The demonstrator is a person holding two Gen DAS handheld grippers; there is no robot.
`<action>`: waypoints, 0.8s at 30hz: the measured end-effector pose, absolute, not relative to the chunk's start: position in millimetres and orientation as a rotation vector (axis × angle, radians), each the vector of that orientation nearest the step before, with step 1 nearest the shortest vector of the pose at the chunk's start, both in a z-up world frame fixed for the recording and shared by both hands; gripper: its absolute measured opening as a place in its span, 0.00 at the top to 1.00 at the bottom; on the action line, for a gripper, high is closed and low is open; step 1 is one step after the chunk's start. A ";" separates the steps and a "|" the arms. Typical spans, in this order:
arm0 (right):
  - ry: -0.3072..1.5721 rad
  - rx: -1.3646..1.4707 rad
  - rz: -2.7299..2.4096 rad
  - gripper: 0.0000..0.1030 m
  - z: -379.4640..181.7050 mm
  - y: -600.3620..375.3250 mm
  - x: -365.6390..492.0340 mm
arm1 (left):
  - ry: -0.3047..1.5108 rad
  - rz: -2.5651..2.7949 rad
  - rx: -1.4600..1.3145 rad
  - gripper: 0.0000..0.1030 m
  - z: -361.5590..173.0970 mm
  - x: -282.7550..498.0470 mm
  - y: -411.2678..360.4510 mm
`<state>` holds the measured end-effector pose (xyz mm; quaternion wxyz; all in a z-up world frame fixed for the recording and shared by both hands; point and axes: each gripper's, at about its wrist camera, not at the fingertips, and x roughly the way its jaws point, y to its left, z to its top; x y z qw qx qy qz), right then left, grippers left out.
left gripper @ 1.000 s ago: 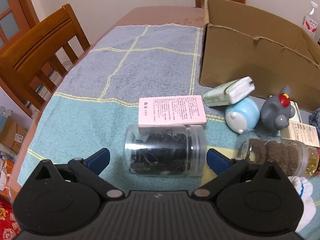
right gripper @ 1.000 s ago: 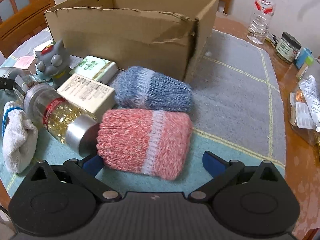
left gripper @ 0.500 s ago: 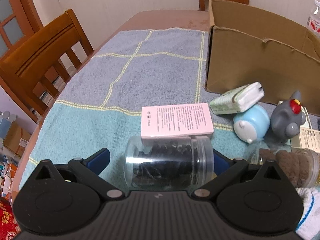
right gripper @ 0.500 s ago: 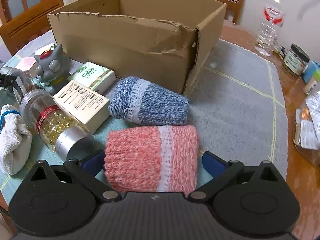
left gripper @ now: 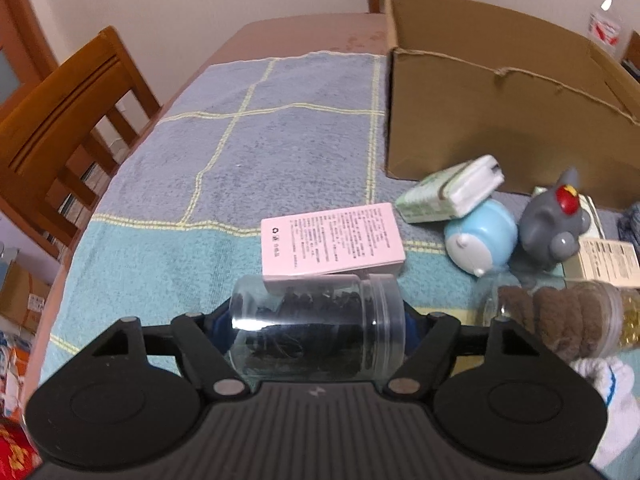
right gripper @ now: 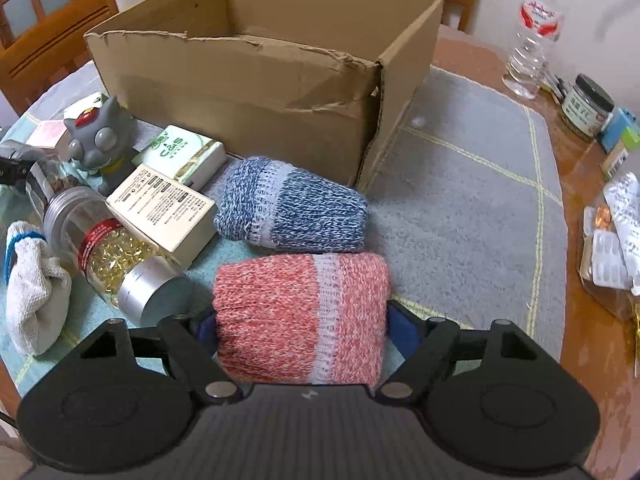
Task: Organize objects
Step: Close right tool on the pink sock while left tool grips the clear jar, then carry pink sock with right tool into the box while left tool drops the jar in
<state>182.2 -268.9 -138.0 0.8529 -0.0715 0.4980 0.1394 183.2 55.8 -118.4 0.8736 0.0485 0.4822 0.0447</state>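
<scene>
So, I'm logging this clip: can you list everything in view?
cardboard box: 1, brown, open, at back of cloth
clear jar: 1, dark contents, on its side in left gripper
knit roll: 1, red-pink, in right gripper
knit roll: 1, blue, before the box
capsule bottle: 1, yellow contents, lying
pink box: 1, against jar
grey toy: 1, upright
water bottle: 1, clear, far right
left gripper: black, jaws just closed on jar
right gripper: black, jaws just closed on red roll

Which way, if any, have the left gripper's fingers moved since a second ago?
Yes. The left gripper has just been closing: its fingers came inward onto the jar, which stayed beside the pink box.
</scene>
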 end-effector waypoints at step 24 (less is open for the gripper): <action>1.032 -0.127 0.280 0.20 -25.1 -254.1 172.9 | 0.968 -0.294 0.229 0.27 -0.8 210.4 40.6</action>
